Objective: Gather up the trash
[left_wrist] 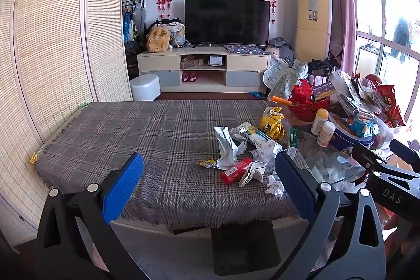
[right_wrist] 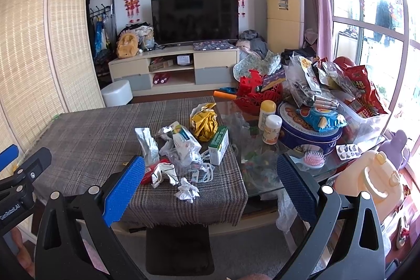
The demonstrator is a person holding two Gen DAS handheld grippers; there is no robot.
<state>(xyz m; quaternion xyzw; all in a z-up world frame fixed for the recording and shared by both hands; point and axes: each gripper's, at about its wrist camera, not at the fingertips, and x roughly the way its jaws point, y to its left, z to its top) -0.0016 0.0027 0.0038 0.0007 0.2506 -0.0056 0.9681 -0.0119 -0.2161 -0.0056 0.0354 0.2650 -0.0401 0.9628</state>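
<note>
Plaid cloth [left_wrist: 131, 143], crumpled wrappers [left_wrist: 228, 148], 2 grippers' jaws apart

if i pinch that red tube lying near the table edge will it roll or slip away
The red tube looks round and lies on its side, so a nudge could roll it. The plaid cloth under it probably adds some friction. Crumpled paper touching one side may block rolling that way.

Bright daylight from window [right_wrist: 367, 25]; overexposed panes; fisheye-bent edges; sharp focus.
</note>
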